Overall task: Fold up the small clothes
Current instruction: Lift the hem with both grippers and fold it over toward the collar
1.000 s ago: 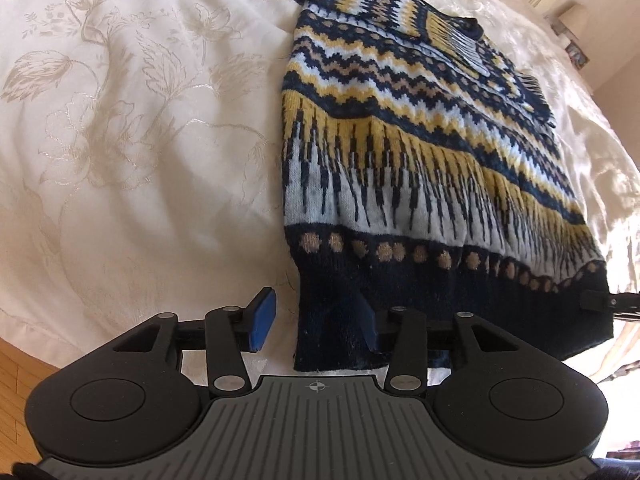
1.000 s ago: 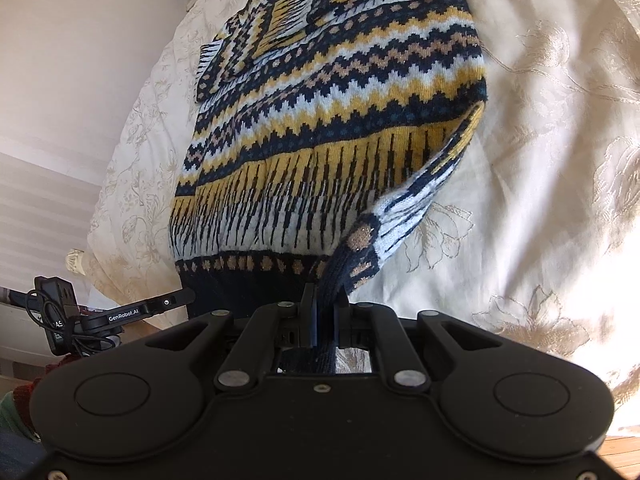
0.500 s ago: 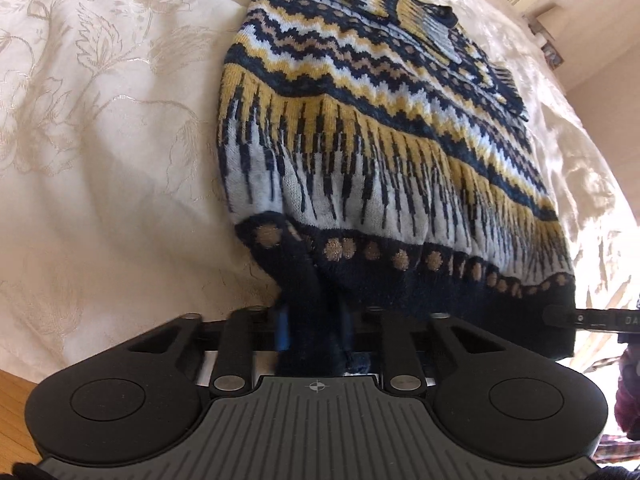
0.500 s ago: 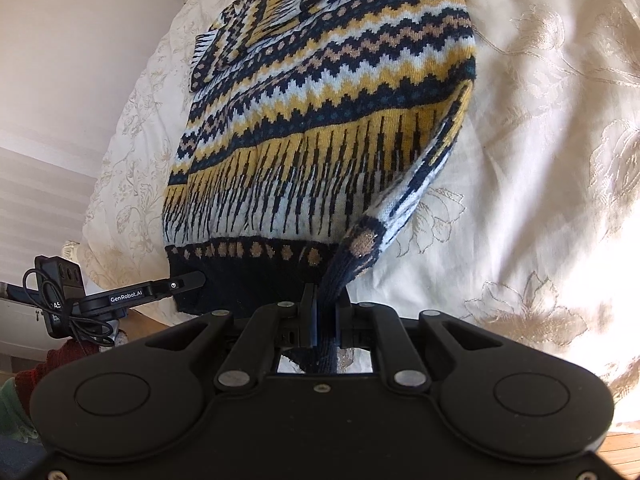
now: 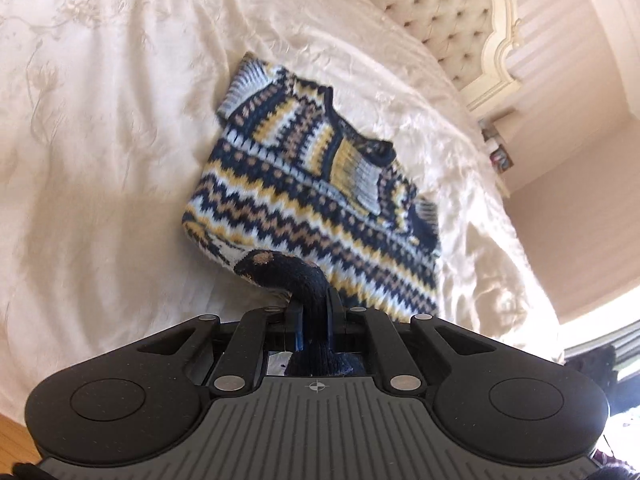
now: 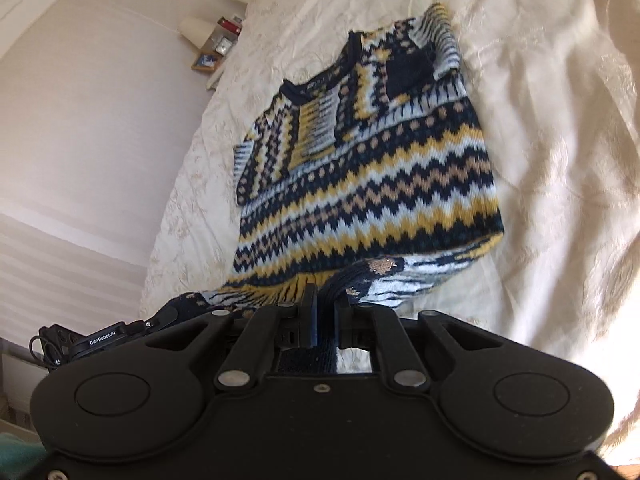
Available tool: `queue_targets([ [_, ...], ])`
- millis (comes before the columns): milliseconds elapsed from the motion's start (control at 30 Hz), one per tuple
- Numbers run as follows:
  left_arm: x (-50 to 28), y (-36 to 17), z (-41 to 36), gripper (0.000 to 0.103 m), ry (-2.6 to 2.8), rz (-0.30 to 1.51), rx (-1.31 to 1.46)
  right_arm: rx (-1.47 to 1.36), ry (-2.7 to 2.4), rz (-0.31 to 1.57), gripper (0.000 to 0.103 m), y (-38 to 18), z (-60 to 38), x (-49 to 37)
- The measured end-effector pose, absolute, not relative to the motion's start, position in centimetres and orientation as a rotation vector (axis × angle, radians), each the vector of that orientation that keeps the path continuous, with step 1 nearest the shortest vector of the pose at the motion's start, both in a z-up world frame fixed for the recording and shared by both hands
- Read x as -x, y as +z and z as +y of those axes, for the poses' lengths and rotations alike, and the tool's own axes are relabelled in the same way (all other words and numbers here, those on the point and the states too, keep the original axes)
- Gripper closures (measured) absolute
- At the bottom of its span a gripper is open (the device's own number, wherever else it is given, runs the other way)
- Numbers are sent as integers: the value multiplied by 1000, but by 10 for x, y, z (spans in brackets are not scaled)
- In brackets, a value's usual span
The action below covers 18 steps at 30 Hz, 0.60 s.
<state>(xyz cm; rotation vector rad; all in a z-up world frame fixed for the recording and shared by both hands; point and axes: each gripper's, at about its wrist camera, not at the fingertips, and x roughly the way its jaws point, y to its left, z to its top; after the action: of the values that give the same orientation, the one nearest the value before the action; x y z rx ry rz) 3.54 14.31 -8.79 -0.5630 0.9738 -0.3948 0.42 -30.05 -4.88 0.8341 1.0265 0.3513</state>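
A small knitted sweater (image 5: 316, 200) in navy, yellow, tan and pale blue zigzags lies on a cream bedspread (image 5: 100, 160), sleeves folded in over its chest. My left gripper (image 5: 314, 316) is shut on the navy hem at the sweater's left corner, lifted clear of the bed. In the right wrist view the same sweater (image 6: 384, 172) fills the middle, and my right gripper (image 6: 325, 312) is shut on the hem's other corner. The lower body curls up and forward from the bed toward both grippers. The hem between them is mostly hidden behind the gripper bodies.
A tufted cream headboard (image 5: 448, 12) stands beyond the sweater's collar. A bedside shelf with small framed items (image 6: 218, 46) sits by the wall. The other gripper's black arm (image 6: 104, 338) shows at lower left. Wooden floor (image 5: 12, 436) lies below the bed's near edge.
The left gripper, open beside the hem a second ago, has shut on it. Both grippers have since lifted the hem and carried it toward the collar, so the lower body now folds over.
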Motion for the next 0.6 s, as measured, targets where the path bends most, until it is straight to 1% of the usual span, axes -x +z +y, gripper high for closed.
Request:
queue_targets([
  [167, -78, -63, 135, 94, -418, 879, 587, -891, 311, 908, 88, -30, -312, -38],
  [300, -118, -54, 128, 94, -438, 840, 582, -904, 278, 846, 88, -24, -315, -73],
  [600, -208, -61, 111, 94, -456, 828, 568, -915, 179, 775, 88, -36, -317, -157],
])
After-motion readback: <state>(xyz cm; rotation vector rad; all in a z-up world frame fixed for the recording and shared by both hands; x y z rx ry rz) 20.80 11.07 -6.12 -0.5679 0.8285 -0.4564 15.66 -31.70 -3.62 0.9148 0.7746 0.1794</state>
